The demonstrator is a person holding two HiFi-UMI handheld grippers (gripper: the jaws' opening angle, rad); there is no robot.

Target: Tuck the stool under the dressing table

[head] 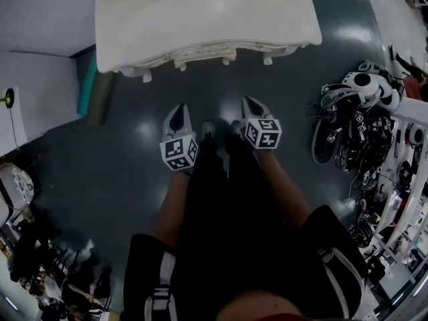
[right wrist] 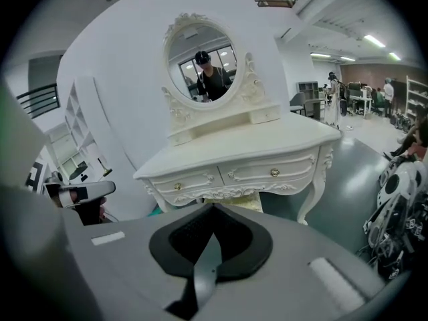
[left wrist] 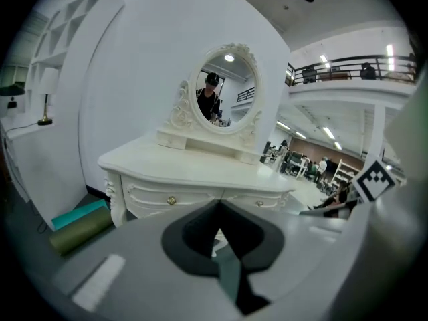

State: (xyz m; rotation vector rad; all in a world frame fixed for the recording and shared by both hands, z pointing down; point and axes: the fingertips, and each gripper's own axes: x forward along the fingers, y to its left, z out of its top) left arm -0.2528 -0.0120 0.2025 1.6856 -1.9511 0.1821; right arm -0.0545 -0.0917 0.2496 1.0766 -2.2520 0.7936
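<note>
The white dressing table stands at the top of the head view, and its oval mirror shows in both gripper views. A pale yellow stool seat peeks out from under the table's carved apron; in the head view the tabletop hides it. My left gripper and right gripper hang side by side over the dark floor, a short way in front of the table and pointing at it. Both are shut with nothing between the jaws. The closed left gripper and right gripper fill the bottom of their own views.
Rolled teal and olive mats lie on the floor by the table's left leg. A heap of headsets and cables crowds the right side. A white shelf with a small lamp stands at far left.
</note>
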